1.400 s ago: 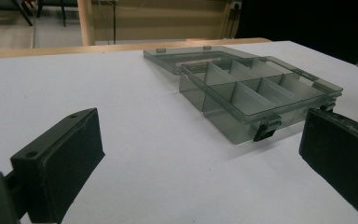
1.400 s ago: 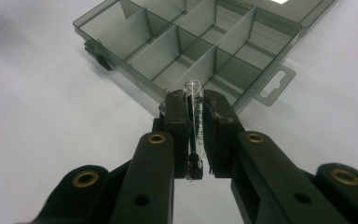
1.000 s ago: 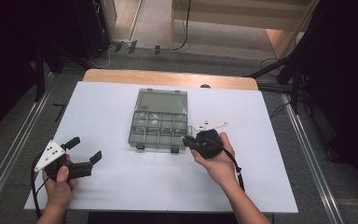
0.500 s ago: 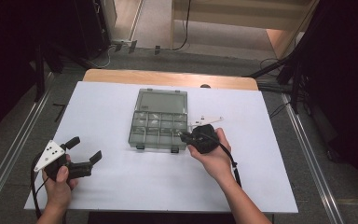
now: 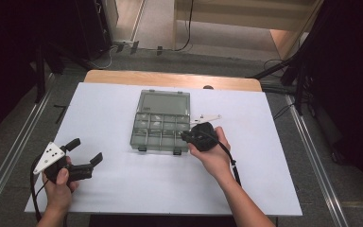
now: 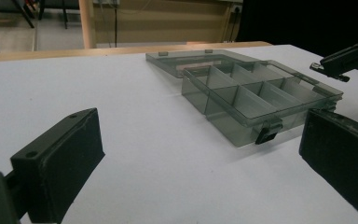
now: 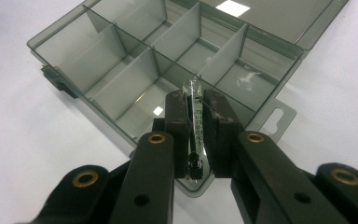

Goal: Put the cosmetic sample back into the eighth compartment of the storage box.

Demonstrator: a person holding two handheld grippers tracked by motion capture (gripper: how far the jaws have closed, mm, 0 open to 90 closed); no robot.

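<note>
Slippage threatened: right gripper fingers pinched a thin clear tube over the organizer box; loosened, it could miss its compartment. Left gripper fingers stood apart.

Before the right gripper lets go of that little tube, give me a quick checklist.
1. Right gripper clamped on the tube: ok.
2. Box lid open, lying flat behind: ok.
3. Tube tip over a compartment near the box's corner: ok.
4. That compartment free of other parts: ok, looks empty.
5. Left gripper open and away from the box: ok.
6. Tube's contents: cannot tell.
</note>
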